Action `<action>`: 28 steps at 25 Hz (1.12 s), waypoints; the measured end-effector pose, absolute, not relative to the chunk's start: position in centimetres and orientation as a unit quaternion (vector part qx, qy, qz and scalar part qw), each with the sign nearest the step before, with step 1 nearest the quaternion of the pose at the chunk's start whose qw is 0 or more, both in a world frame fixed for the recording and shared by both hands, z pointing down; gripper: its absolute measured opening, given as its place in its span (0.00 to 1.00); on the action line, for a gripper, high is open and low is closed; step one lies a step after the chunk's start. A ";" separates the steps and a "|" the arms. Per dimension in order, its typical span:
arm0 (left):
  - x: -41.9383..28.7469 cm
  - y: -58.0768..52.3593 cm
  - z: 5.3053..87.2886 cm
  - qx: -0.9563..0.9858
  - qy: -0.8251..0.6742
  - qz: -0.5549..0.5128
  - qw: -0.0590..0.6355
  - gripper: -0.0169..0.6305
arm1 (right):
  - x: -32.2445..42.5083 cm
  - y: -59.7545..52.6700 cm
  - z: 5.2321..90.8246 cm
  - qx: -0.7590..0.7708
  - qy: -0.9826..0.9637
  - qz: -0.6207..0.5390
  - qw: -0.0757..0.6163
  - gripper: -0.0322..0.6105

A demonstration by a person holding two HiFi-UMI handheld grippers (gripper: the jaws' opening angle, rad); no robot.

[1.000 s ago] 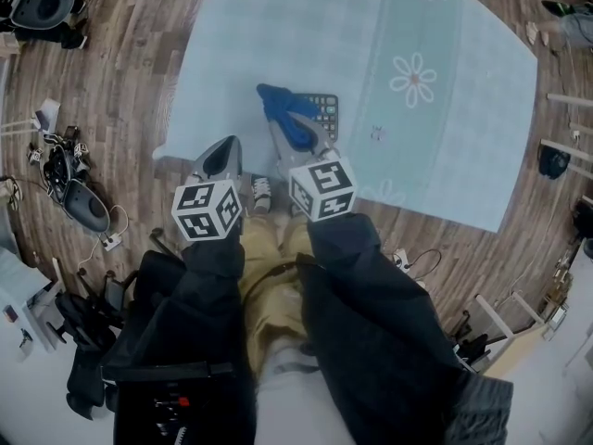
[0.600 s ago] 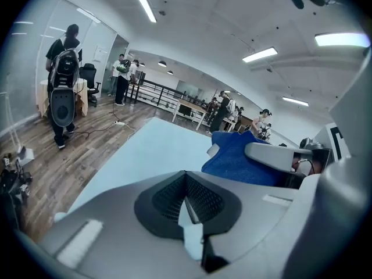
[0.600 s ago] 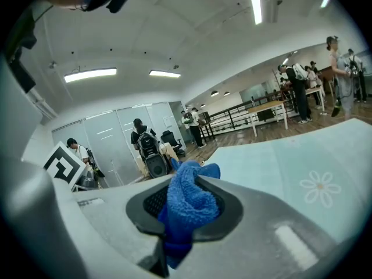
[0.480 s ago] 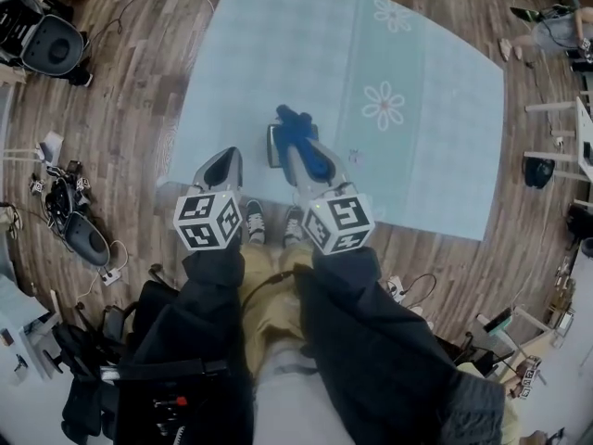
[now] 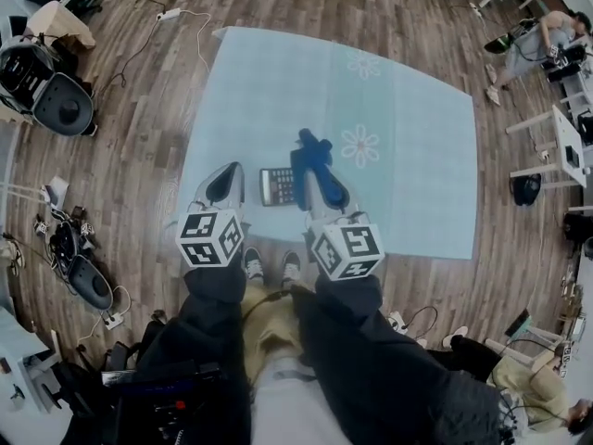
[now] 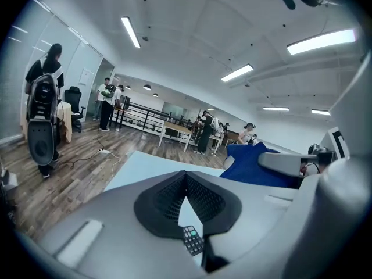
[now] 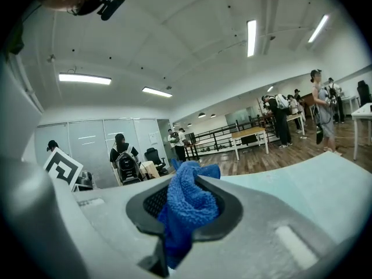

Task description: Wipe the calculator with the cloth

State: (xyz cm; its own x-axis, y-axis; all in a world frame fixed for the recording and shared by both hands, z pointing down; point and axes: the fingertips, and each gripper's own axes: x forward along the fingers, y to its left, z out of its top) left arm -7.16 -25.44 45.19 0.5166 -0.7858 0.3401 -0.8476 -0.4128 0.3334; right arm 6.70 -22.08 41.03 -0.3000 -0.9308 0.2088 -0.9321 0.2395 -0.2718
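Calculator (image 5: 276, 186) lies on the pale blue cover (image 5: 417, 174), close to its near edge, between the two grippers. The right gripper (image 5: 324, 188) is clamped on the blue cloth (image 5: 309, 148), which bunches at the calculator's right side. The left gripper (image 5: 225, 178) sits just left of the calculator, its jaw tips together with nothing held.

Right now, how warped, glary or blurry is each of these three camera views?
Head view: strong fisheye, the pale blue flowered sheet bows at its edges; light is even, no hard shadows. Left gripper view: a bright ceiling strip light blows out white, corners go black. Right gripper view: same dark corners, yet the blue terry cloth in the right claw looks sharp.
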 end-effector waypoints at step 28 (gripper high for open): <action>-3.6 -27.0 28.8 0.888 -0.449 -0.025 0.089 0.03 | 9.8 -22.2 25.5 0.616 -0.782 0.045 -0.088 0.14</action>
State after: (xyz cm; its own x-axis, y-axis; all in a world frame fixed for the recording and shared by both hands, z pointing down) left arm -3.62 -26.99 28.78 0.5947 -0.8031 0.0351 -0.7941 -0.5801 0.1811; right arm 9.75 -22.20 25.51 -0.2262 -0.9706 -0.0817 -0.9548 0.2376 -0.1788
